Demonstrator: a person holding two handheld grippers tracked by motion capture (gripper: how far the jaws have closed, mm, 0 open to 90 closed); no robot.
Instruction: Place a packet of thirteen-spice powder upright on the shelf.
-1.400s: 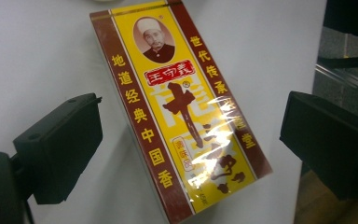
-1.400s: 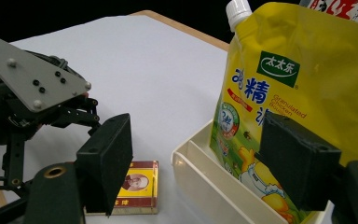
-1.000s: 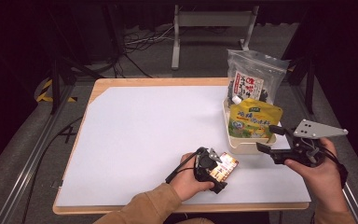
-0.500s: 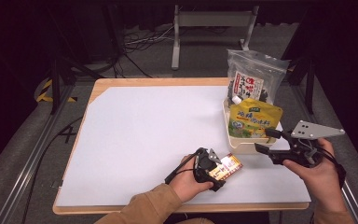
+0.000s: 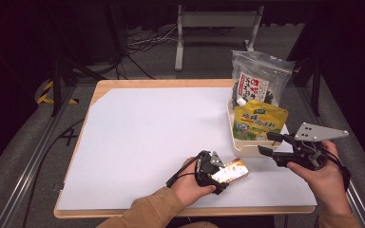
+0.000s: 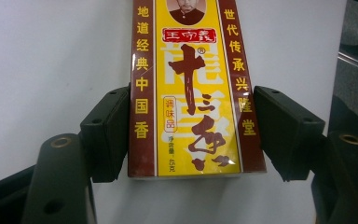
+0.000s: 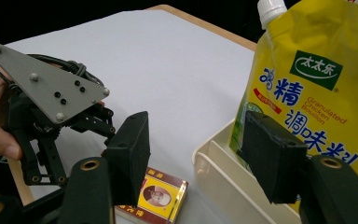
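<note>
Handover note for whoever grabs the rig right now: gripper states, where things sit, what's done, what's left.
Left gripper: jaws just closing around the yellow seasoning box; one pad at its edge, a small gap at the other, box flat on the white table.
Right gripper: jaws also just closing, nothing between them, hovering at the cream tray's near rim.
Tray holds the yellow spout pouch, upright; clear bag behind it.
Done: left gripper lined up on the box.
Left: likely grip the box and move it to the tray.

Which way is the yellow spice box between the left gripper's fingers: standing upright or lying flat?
Lying flat. The spice box rests face up on the white table sheet.
</note>
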